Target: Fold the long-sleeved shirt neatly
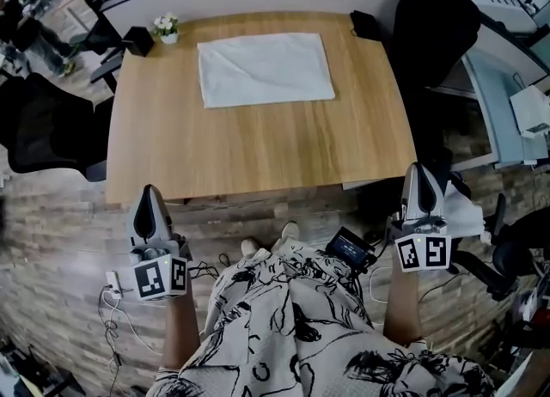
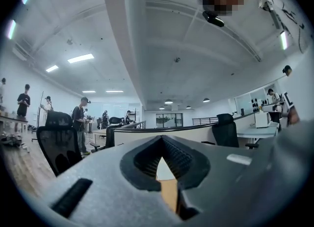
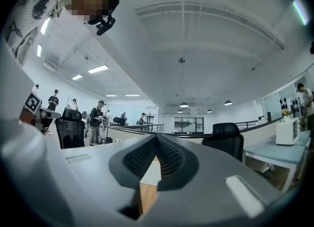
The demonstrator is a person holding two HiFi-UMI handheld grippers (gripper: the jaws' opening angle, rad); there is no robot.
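**A:** Where is the shirt?

**B:** The white shirt (image 1: 265,69) lies flat on the desk (image 1: 258,150) as a folded rectangle. It sits toward twelve o'clock on the desktop, well apart from both tongs.

**A:** And the tongs?

**B:** The left tongs (image 1: 151,192) are at seven o'clock in the head view, right at the desk's near edge. They are pressed together with nothing between them. The right tongs (image 1: 418,169) are at four o'clock, beside the desk's near right corner. They are also pressed together and empty. Both point level across the desk toward twelve o'clock.

**A:** Anything else on the desk?

**B:** A small flower pot (image 1: 166,27) stands at the eleven o'clock corner, with a black box (image 1: 137,40) just beside it at its nine o'clock. Another dark object (image 1: 365,24) sits at the one o'clock corner.

**A:** And round about?

**B:** A black chair (image 1: 47,125) stands at nine o'clock, off the desk.
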